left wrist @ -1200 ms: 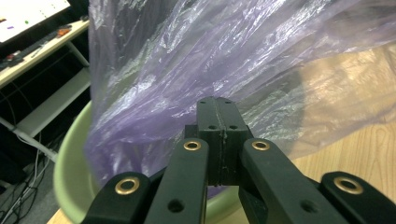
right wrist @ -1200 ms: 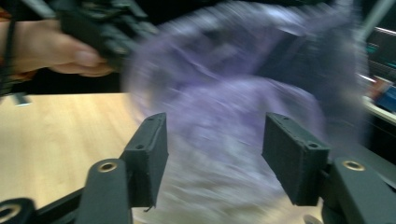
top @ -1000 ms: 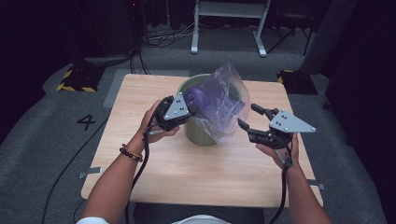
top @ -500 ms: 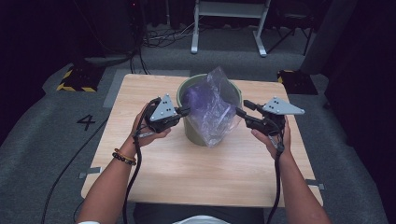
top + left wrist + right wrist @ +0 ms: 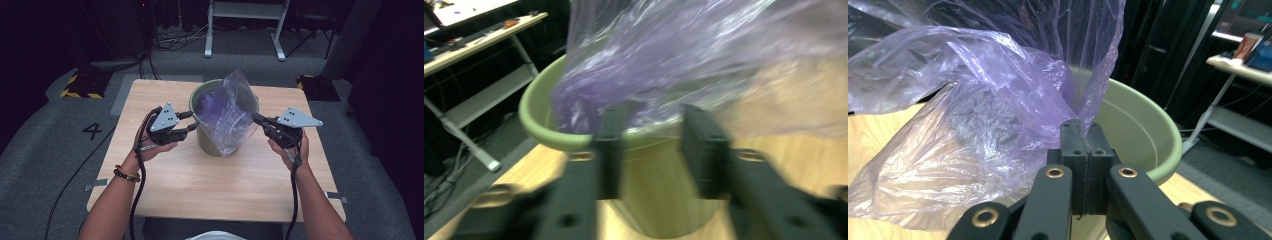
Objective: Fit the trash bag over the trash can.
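The green bin (image 5: 220,127) stands upright near the middle of the bench (image 5: 165,185), and the thin purple bag (image 5: 227,117) is bunched over its mouth, part of it inside, part billowing above the rim and hanging down the front wall. The right tool (image 5: 1083,135) has just been closing, and its jaws now sit together, pinching a fold of the bag at the bin's right rim. The left tool (image 5: 651,145) has just been opening; its jaws stand apart at the left rim, with the film just above them but not gripped. With the bag held on one side only, the main risk is that a pull to the right drags the whole bag out of the bin or slides the light bin across the bench, perhaps tipping it. The film looks flimsy, so a hard tug from a small pinch could stretch or tear it. The left tool, when it closes, could also catch the bin's rim together with the film, or miss the loose edge, leaving the bag's mouth uneven over the rim.
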The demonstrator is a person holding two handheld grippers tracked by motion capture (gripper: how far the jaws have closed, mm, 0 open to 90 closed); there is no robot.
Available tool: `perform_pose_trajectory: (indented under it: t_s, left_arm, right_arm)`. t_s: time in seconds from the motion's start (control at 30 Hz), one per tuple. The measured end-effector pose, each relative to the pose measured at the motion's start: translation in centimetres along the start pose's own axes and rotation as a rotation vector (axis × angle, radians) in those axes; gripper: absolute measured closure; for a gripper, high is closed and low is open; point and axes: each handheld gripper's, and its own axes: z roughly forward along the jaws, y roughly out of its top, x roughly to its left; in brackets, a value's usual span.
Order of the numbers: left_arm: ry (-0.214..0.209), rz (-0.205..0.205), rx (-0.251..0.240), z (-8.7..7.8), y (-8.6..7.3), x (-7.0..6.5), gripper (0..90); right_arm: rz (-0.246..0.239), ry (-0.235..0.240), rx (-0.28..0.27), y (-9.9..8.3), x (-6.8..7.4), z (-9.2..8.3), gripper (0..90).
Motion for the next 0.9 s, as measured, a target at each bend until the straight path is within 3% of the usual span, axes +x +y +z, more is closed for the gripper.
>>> perform_pose_trajectory:
  t_s: [0.13, 0.17, 0.33, 0.4, 0.43, 0.53, 0.57, 0.63, 0.67, 0.7, 0.8, 0.9]
  left_arm:
    - [-0.055, -0.016, -0.028, -0.4, 0.8, -1.6, 23.6]
    - [-0.083, -0.014, -0.05, -0.6, 1.2, -2.5, 19.4]
    - [-0.12, -0.018, -0.086, -0.6, 2.2, -3.8, 18.2]
    - [-0.09, -0.014, -0.09, -0.5, 2.6, -4.1, 29.6]
    - [-0.05, -0.006, -0.071, -0.1, 2.9, -4.2, 33.2]
    - [-0.015, 0.009, -0.051, 0.2, 3.1, -4.1, 51.9]
    - [0.018, 0.024, -0.039, 0.5, 3.0, -3.9, 59.7]
    - [0.017, 0.029, -0.035, 0.5, 2.9, -3.7, 72.9]
    - [0.05, 0.047, -0.011, 0.5, 2.8, -3.2, 78.4]
    - [0.084, 0.059, 0.001, 0.6, 2.7, -3.0, 81.1]
    - [0.077, 0.033, 0.013, 0.4, 2.3, -2.0, 88.7]
    - [0.112, 0.025, 0.049, -0.2, 1.5, -0.5, 89.8]
  right_arm:
    - [-0.046, -0.001, -0.004, 0.4, 1.0, -0.1, 90.0]
    - [-0.067, -0.005, -0.004, 0.6, 1.5, -0.2, 88.7]
    - [-0.097, -0.01, 0.005, 0.6, 2.1, -0.1, 88.7]
    - [-0.108, -0.006, 0.005, 0.6, 2.3, 0.0, 88.7]
    - [-0.11, 0.004, 0.002, 0.6, 2.4, 0.0, 88.7]
    - [-0.12, 0.015, 0.001, 0.6, 2.5, 0.0, 88.7]
    - [-0.127, 0.02, -0.002, 0.6, 2.6, 0.0, 88.7]
    - [-0.124, 0.023, -0.005, 0.5, 2.6, -0.1, 88.7]
    - [-0.12, 0.022, -0.006, 0.5, 2.5, -0.1, 88.7]
    - [-0.119, 0.017, -0.004, 0.5, 2.4, -0.2, 88.8]
    - [-0.111, 0.007, -0.005, 0.4, 2.1, -0.5, 89.4]
    - [-0.082, -0.009, 0.002, 0.0, 1.2, -0.9, 90.0]
